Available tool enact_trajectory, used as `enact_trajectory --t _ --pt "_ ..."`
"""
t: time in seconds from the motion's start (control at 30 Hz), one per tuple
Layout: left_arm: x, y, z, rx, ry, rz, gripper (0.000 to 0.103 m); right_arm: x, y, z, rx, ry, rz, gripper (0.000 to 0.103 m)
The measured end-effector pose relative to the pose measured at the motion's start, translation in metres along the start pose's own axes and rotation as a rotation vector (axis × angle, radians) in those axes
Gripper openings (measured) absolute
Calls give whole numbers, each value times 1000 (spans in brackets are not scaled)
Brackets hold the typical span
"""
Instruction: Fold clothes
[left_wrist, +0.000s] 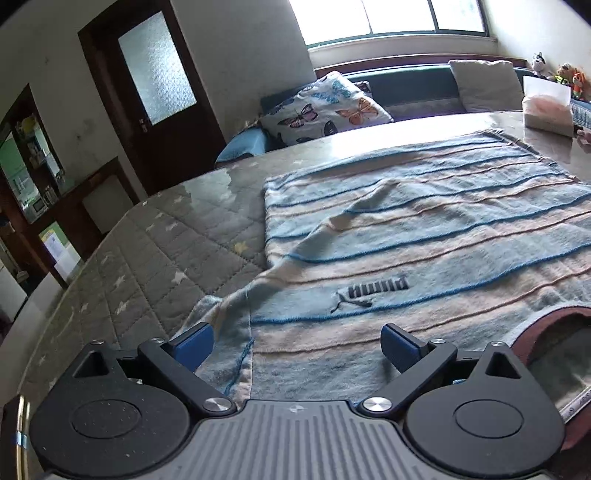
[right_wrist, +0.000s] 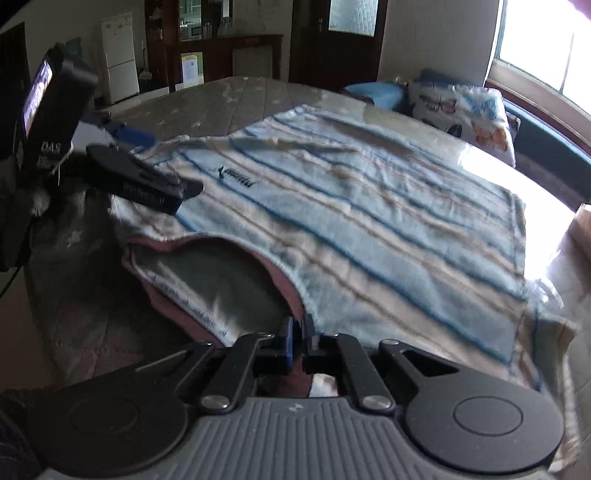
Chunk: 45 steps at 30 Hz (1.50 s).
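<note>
A light blue and beige striped sweater (left_wrist: 424, 229) with a dark logo lies spread flat on the quilted table, its pink-edged neck opening (left_wrist: 554, 332) toward me. My left gripper (left_wrist: 297, 345) is open, hovering low over the sweater's near left shoulder, with nothing between its blue pads. In the right wrist view the sweater (right_wrist: 369, 206) fills the middle. My right gripper (right_wrist: 298, 336) is shut on the pink collar edge (right_wrist: 288, 291) at the neck opening. The left gripper (right_wrist: 122, 158) shows at the far left over the sweater's shoulder.
The grey quilted table cover (left_wrist: 166, 251) lies bare to the left of the sweater. A tissue pack (left_wrist: 546, 110) sits at the far right edge. A butterfly pillow (left_wrist: 325, 107) and a bench stand behind the table. A dark door (left_wrist: 147, 85) stands at the back left.
</note>
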<state>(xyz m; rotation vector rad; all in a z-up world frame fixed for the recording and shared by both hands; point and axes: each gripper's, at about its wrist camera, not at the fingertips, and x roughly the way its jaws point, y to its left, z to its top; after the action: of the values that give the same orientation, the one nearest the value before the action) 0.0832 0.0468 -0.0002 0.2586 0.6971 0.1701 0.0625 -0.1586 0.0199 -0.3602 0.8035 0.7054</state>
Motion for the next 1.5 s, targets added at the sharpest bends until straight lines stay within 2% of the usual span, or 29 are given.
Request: enact_trajectory --t 0.1,0.33,0.47,0.6,0.67,0.8,1.07,1.23,1.33,1.5 --pt "-4 -6 5 15 -21 -9 99 -8 -2 1 22 -9 34 9" --pt "-6 -32 13 71 -52 -56 99 -17 -22 0 113 -54 -43 39" --pt "-14 -48 1 134 -59 -74 99 -12 -28 -14 151 -22 -75 46" --pt "-23 -53 -12 166 -89 -55 101 -20 -23 -26 135 -25 -76 49" --pt "-27 -53 -15 171 -94 -53 101 -25 -24 -27 135 -34 -75 55" --pt "-34 -50 -17 164 -97 -52 101 -32 -31 -25 164 -71 -94 55" --pt "-49 -52 1 145 -143 -60 103 -30 -33 -45 173 -55 -153 55" --pt "-51 -73 19 148 -175 -95 103 -45 -42 -47 209 -99 -206 55" --pt "-53 -92 26 165 -191 -125 103 -44 -49 -53 226 -86 -241 55" --pt "-52 -123 28 213 -196 -181 103 -51 -46 -69 188 -69 -245 56"
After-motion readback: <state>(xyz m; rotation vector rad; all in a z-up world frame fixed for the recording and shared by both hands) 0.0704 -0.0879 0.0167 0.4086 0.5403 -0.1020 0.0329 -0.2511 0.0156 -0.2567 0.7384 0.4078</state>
